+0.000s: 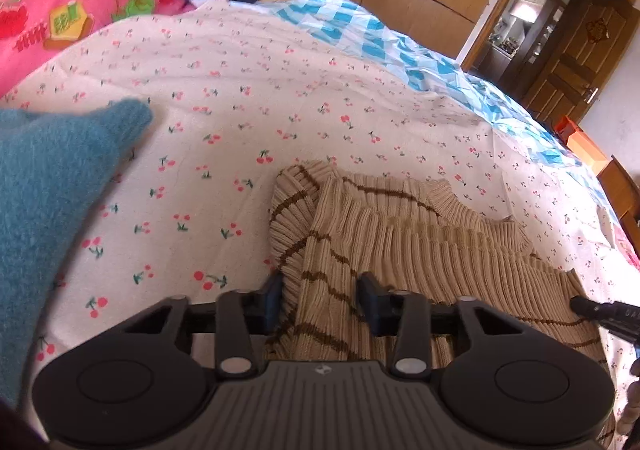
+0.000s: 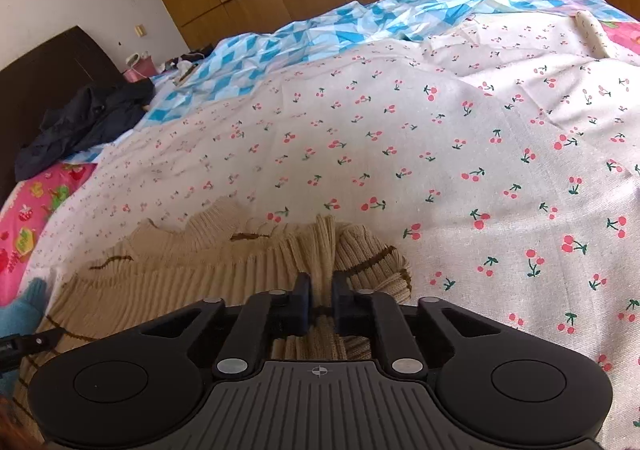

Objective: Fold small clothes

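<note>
**foldfan22:** While the beige ribbed knit sweater with thin brown stripes (image 1: 400, 234) is lying bunched on the cream bedsheet with the little cherry print (image 1: 240, 98), I'm judging this as early in the fold. One striped sleeve or side panel is already lying flipped over the body at the left edge, but the collar is sitting crooked and the whole thing is looking more rumpled than squared. Nothing's looking finished yet, and the fuzzy teal knit garment (image 1: 48, 190) off to the left is waiting its turn too, I'd guess.

**knit_nerd:** Agreed, lots left. What's each claw doing though?

**foldfan22:** The right gripper (image 2: 320, 300) is pinching a raised ridge of the sweater's ribbed fabric; its pads are standing nearly together, with the knit squeezed up between them. That's at the sweater's right end, next to a rolled striped cuff. The left gripper (image 1: 320, 300) is sitting over the sweater's near left portion, jaws partly apart, with striped fabric running between the blue pads. I can't tell from the wrist view whether those pads are actually pressing the cloth or just straddling it.

**knit_nerd:** So the sweater is sitting right under both claws, near edge of the bed?

**foldfan22:** Yep, directly below and ahead of both, with open cherry sheet stretching beyond it.
</note>
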`<state>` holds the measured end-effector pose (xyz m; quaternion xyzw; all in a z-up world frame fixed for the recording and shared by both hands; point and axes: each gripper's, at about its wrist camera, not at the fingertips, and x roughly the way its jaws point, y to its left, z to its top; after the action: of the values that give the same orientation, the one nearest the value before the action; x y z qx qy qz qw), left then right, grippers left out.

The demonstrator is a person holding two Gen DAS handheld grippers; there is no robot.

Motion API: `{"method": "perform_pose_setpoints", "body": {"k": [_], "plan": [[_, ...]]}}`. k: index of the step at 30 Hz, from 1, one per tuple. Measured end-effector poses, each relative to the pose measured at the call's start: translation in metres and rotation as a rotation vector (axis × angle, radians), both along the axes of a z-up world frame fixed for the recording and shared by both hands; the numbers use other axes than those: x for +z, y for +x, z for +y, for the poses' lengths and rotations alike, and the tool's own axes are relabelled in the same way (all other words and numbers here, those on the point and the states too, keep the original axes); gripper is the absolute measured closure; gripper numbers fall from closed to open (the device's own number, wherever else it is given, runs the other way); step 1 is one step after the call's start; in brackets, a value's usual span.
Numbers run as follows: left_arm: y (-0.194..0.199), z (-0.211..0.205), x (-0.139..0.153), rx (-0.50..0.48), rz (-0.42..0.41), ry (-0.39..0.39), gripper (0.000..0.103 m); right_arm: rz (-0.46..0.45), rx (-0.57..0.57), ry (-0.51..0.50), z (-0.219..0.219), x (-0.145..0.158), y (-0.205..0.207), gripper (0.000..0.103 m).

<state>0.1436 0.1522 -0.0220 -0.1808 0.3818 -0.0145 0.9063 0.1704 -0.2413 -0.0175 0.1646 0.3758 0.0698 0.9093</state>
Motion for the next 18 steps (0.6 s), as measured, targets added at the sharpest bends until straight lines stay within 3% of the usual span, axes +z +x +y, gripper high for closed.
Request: {"method": "perform_pose_setpoints", "body": {"k": [4, 7, 11, 13, 15, 18], "plan": [[0.0, 0.001, 0.017, -0.019, -0.046, 0.011, 0.079, -0.096, -0.038, 0.063, -0.014, 0.029, -0.01, 0.099], [0.003, -0.001, 0.022, -0.005, -0.089, 0.042, 0.081, -0.133, -0.103, 0.079, -0.025, 0.032, -0.009, 0.099], [0.018, 0.0, -0.003, 0.043, -0.03, 0.087, 0.08, 0.016, -0.122, -0.028, -0.021, -0.014, 0.017, 0.099], [0.014, 0.002, -0.008, 0.057, -0.02, 0.079, 0.074, 0.026, -0.122, -0.04, -0.019, -0.023, 0.018, 0.097], [0.004, 0.007, -0.001, 0.07, -0.042, 0.058, 0.064, 0.004, -0.102, -0.058, -0.015, -0.014, 0.014, 0.09], [-0.01, 0.013, 0.012, 0.116, -0.096, 0.052, 0.053, -0.036, -0.1, -0.092, -0.013, 0.002, 0.005, 0.089]]}}
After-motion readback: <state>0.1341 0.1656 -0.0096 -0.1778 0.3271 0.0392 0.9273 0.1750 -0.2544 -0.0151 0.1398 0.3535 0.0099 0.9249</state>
